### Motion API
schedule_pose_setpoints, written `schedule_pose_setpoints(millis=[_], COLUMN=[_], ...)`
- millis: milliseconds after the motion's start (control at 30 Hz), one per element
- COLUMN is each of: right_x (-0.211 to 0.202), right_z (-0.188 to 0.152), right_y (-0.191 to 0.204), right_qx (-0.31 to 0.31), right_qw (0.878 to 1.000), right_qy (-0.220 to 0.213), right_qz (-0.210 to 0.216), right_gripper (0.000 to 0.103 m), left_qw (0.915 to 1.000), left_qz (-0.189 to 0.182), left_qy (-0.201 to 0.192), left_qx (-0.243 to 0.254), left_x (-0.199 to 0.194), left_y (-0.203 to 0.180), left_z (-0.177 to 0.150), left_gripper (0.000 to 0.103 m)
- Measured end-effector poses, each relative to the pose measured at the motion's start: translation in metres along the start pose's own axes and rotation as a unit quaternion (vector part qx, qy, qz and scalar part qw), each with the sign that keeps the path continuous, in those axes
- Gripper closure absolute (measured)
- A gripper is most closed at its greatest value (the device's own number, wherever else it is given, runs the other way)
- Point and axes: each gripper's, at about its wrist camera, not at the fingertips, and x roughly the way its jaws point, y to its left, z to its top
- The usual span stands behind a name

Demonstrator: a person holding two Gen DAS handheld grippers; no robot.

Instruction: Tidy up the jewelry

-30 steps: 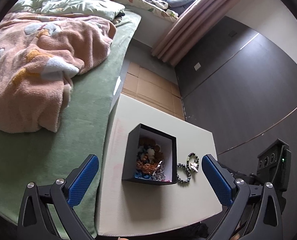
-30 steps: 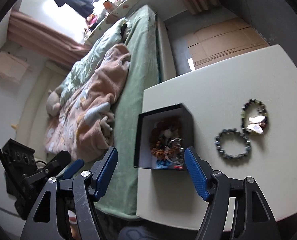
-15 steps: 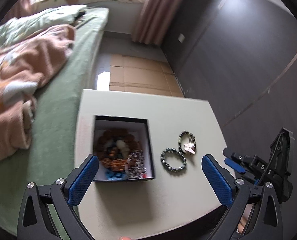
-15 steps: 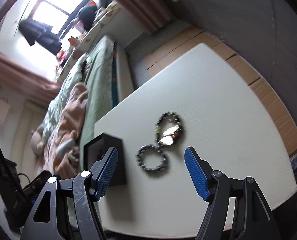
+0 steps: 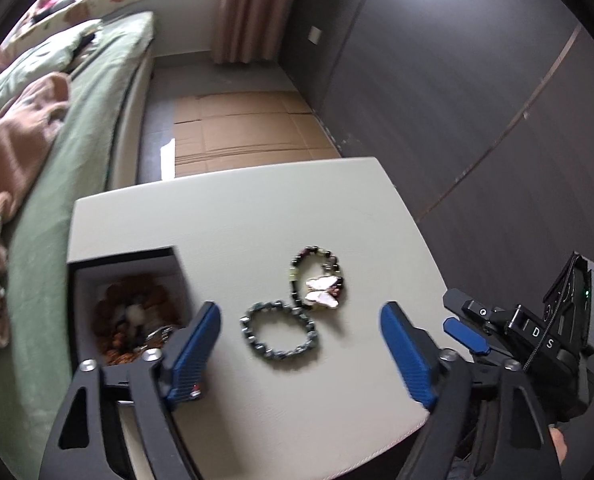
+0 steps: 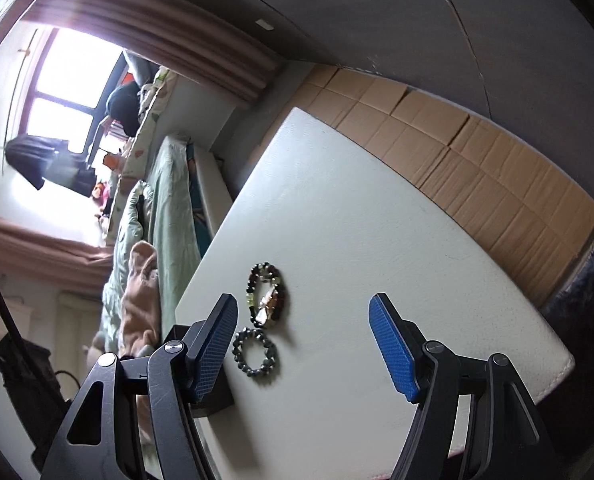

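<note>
At the far left of the left wrist view lies a bed (image 5: 77, 168) with a green sheet and a peach blanket (image 5: 13, 152) bunched on it. Just right of the bed stands the white tabletop (image 5: 257, 216). On its near left corner sits a black jewelry box (image 5: 97, 268), open-topped with a white lining and heaped with brown, blue and silvery beaded pieces. Right of the box, apart from it, a dark grey beaded bracelet (image 5: 279, 334) lies flat on the tabletop. Touching it on the far right is a multicoloured beaded bracelet (image 5: 317, 276) with a pale butterfly charm (image 5: 321, 298) on top. The left gripper (image 5: 301, 332) hovers above the grey bracelet, its blue-padded jaws closing but still wide apart, with nothing pressed between them. Further right, the right gripper (image 5: 465, 330) shows at the tabletop's near right edge; in its own view the right gripper (image 6: 303, 344) stands well open and empty, with both bracelets just inside its left jaw. Flattened cardboard (image 5: 241, 128) covers the floor beyond the tabletop, beside a dark wall (image 5: 457, 100).
</note>
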Motion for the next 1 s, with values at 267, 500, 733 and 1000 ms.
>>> schedule_pose_setpoints(millis=[267,500,733,1000], right_x=[0.002,0.006,0.010,0.014], right_z=[0.005,0.008,0.009,0.009], right_y=[-0.022,-0.034,-0.036,-0.035], right_qx=[0.041,0.065,0.069,0.068], right_qw=[0.999,0.997,0.997,0.996], right_qy=[0.013,0.031,0.043,0.050], right_qz=[0.006,0.011,0.017,0.012], right_gripper=[0.033,0.033,0.033,0.033], left_qw=[0.9989,0.9968,0.9949,0.9936], left_qz=[-0.009,-0.006,0.009,0.019], left_qy=[0.042,0.078,0.094,0.099], left_qx=[0.018,0.018,0.035,0.052], left_x=[0.050,0.087,0.108,0.124], left_y=[-0.021,-0.025,-0.031,-0.032], left_z=[0.007,0.006,0.006,0.008], left_gripper=[0.056,0.065,0.065,0.066])
